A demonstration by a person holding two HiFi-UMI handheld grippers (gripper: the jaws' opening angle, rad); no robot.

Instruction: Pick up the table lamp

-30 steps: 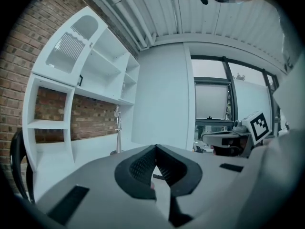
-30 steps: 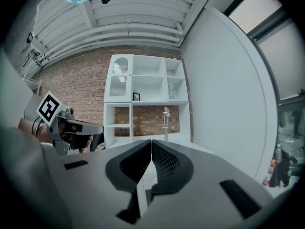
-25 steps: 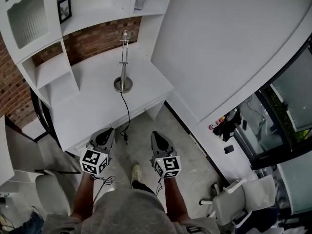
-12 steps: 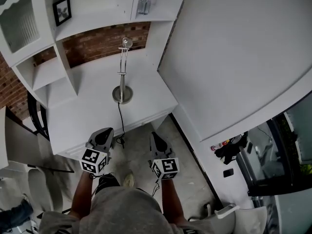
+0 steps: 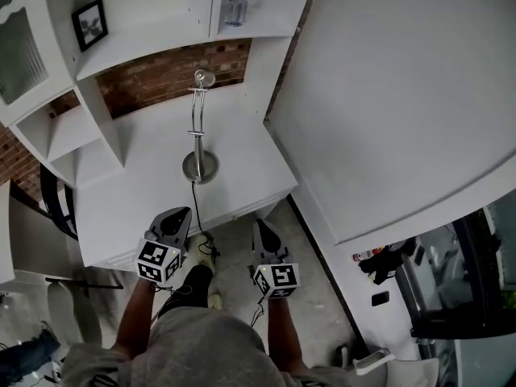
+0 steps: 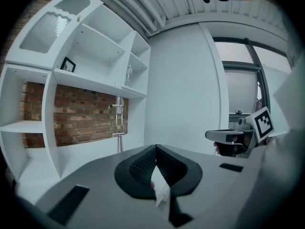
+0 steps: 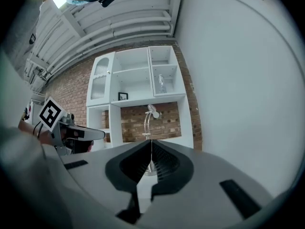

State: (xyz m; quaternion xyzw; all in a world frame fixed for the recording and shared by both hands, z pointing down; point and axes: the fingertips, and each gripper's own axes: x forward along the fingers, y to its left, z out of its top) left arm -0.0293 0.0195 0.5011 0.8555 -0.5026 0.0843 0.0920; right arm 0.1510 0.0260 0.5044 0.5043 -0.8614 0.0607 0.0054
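Observation:
The table lamp [image 5: 200,164] is a slim metal stem on a round base, upright on the white desk [image 5: 137,200], with its small head [image 5: 202,77] near the brick back wall. Its black cord [image 5: 194,208] runs off the desk's front edge. My left gripper [image 5: 175,218] is shut and empty, just over the desk's front edge, short of the base. My right gripper [image 5: 261,229] is shut too, right of the desk's corner. The lamp [image 6: 118,125] stands far ahead in the left gripper view, and the lamp [image 7: 149,118] sits straight beyond the closed jaws in the right gripper view.
White shelving rises behind and left of the desk, holding a framed picture [image 5: 90,24] and a bottle [image 5: 235,5]. A large white wall panel [image 5: 387,95] bounds the right side. A pale chair [image 5: 71,317] stands at lower left on the concrete floor.
The person has stepped toward the desk. Both grippers have come forward to its front edge, and the lamp is now closer. Both stay shut.

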